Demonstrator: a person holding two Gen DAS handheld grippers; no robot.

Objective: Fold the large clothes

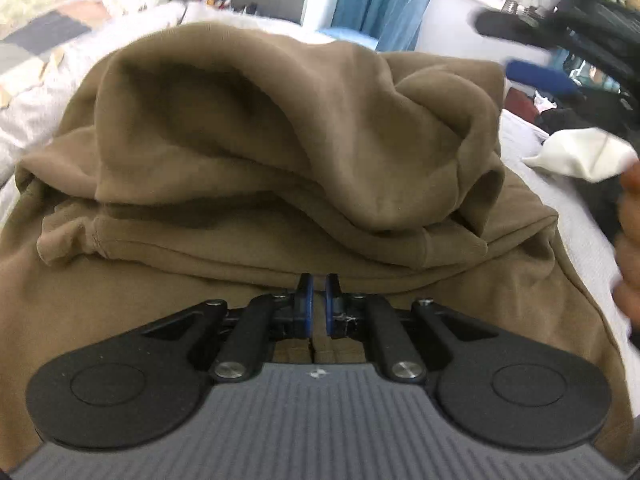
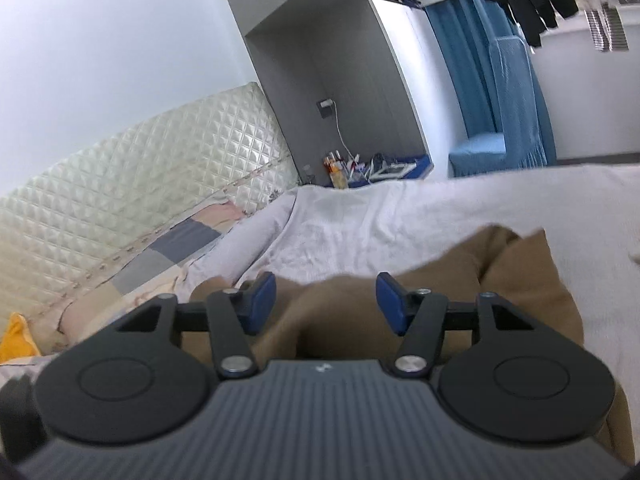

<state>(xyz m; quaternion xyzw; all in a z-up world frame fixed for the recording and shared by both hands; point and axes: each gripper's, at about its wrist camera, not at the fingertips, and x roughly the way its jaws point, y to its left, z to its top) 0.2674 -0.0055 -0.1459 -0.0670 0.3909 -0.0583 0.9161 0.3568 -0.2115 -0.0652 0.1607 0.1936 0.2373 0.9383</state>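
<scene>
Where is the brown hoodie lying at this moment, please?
The brown hoodie lies bunched on the white bed sheet, filling the left wrist view just ahead of the left gripper; the quilted headboard stands beyond.

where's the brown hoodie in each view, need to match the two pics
Left wrist view: the brown hoodie fills the centre, bunched up on the bed just past the claw tips.
Right wrist view: the brown hoodie sits low and right of centre, behind and under the claw.
Shared landmark: the blue curtain beyond the bed, at the top in both.
</scene>
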